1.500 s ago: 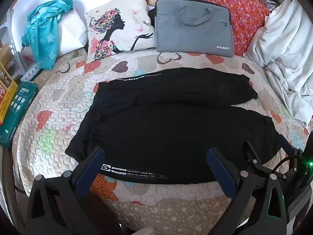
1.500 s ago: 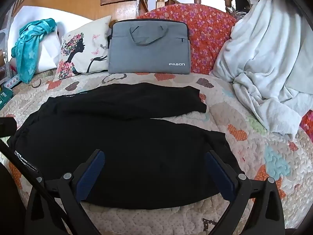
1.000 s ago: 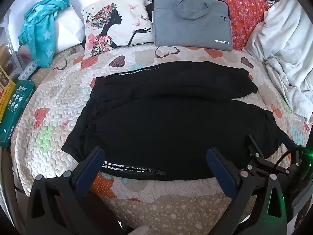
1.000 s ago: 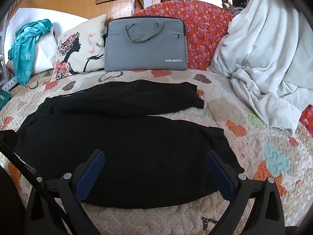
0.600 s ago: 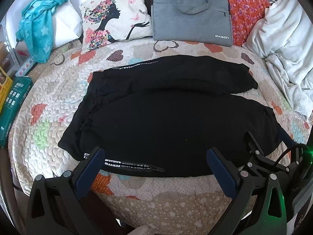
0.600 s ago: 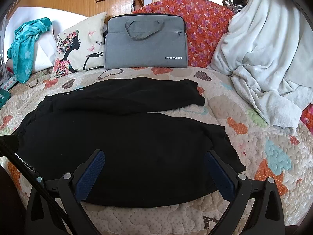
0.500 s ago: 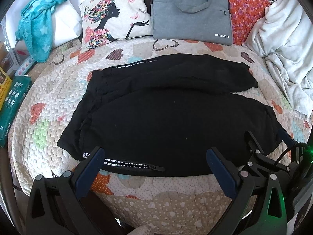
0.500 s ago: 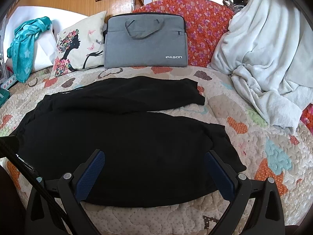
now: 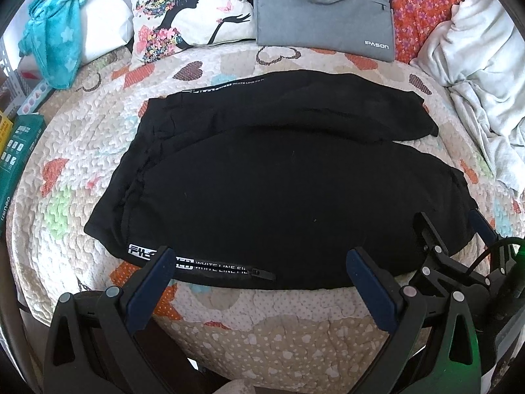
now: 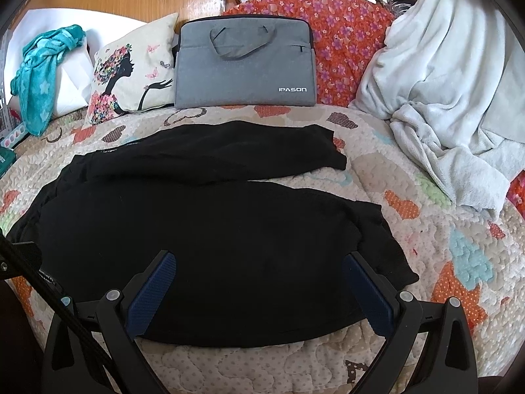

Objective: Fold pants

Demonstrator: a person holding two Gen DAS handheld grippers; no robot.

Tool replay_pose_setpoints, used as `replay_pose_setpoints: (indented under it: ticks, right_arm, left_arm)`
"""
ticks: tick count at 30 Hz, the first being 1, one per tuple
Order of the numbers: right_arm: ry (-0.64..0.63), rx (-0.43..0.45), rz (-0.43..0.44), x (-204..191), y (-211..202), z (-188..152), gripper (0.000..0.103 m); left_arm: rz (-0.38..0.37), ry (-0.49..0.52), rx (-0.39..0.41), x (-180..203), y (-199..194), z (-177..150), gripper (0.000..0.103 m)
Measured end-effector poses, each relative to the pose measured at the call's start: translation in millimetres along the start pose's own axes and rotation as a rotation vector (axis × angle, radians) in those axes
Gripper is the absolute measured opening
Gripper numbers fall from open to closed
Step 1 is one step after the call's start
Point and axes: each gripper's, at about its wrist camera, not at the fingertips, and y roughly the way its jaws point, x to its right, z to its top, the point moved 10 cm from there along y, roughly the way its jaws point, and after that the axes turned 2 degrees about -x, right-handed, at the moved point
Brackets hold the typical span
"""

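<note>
Two views: we read each from left to right.
Teal towel (image 9: 55, 32): we see it draped over a white pillow at the far left.
Printed cushion (image 9: 187, 16): we find it propped at the back, its right edge just beside the grey laptop bag (image 9: 323, 10).
Pants (image 9: 269, 177): we see the black pair spread flat on the heart-patterned quilt (image 9: 65, 151), waistband to the left, both legs running right, the far leg partly overlapped by the near one; white lettering marks the near hem edge.
Left gripper (image 9: 261, 282): we see its blue pads wide apart above the near edge of the pants, gripping nothing.
Right gripper (image 10: 259, 287): we see its pads equally wide, over the near leg, empty.
White blanket (image 10: 452, 75): we see it heaped at the far right, apart from the pants.
</note>
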Motion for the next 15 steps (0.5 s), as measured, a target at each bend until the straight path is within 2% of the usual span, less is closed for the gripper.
replay_pose_setpoints:
  ticks: [15]
  right_arm:
    - [-0.006,-0.025,0.005,-4,8,-4,0.103]
  left_arm:
    - [-0.013,-0.011,-0.043,-2,14,-4,0.103]
